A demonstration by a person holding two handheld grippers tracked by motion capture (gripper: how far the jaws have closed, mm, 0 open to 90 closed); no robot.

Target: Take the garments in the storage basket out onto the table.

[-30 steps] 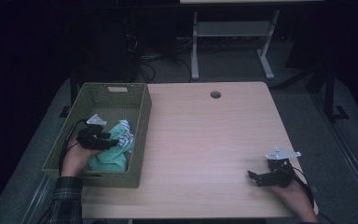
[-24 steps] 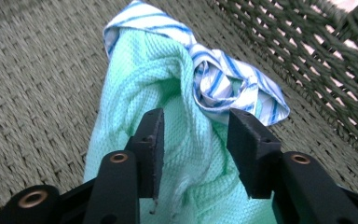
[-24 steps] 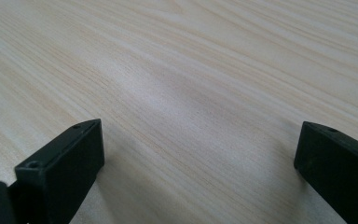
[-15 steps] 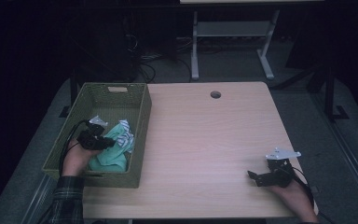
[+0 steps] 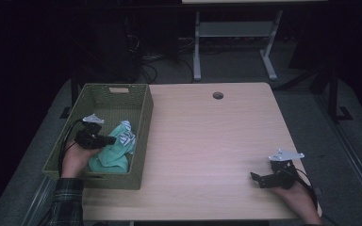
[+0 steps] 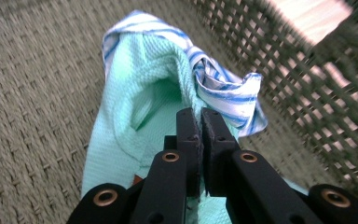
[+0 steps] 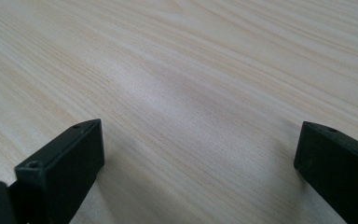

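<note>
Left gripper [image 6: 200, 116] just closed, jaws pinching thin fold of mint cloth [image 6: 135, 112] in basket [image 5: 141, 117], by right wall; right gripper [image 5: 264, 179] wide apart, nothing between, resting on table [image 5: 207, 141]
Risks:
- grip only on fold edge, cloth may slip out on lift
- striped cloth [image 6: 223, 88] tangled alongside, could drag up too
- cloth may snag basket weave

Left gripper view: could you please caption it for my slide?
Left gripper shut on mint-green cloth inside woven basket.
</note>
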